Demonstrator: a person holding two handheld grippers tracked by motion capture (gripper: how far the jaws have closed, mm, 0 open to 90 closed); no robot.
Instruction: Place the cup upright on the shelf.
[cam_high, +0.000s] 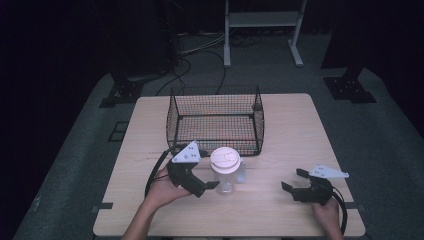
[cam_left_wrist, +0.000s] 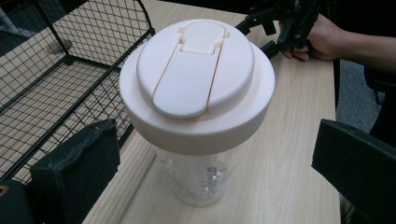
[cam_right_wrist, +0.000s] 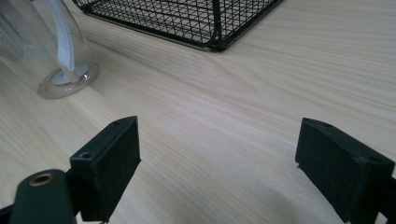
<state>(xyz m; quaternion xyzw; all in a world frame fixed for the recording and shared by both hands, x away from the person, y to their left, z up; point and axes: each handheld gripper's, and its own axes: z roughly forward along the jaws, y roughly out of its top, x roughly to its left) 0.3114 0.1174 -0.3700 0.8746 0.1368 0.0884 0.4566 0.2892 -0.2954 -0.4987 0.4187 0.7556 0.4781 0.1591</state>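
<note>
A clear plastic shaker bottle (cam_high: 226, 181) with a cream flip-top lid (cam_left_wrist: 198, 79) stands upright on the wooden table (cam_high: 290, 145), just in front of the wire basket. My left gripper (cam_high: 209, 176) is open, and in the left gripper view (cam_left_wrist: 215, 172) its jaws stand wide on either side of the bottle's clear body without touching it. At the table's front right my right gripper (cam_high: 294, 180) rests open, its fingers (cam_right_wrist: 107, 163) spread over bare wood. The bottle's base (cam_right_wrist: 65, 79) sits at the far left of the right gripper view.
A black wire basket (cam_high: 215, 120) stands at the middle back of the table, its corner close behind the bottle (cam_left_wrist: 70, 70) and its base edge (cam_right_wrist: 187, 18) at the top of the right gripper view. The other hand and its gripper (cam_left_wrist: 285, 23) lie beyond the bottle.
</note>
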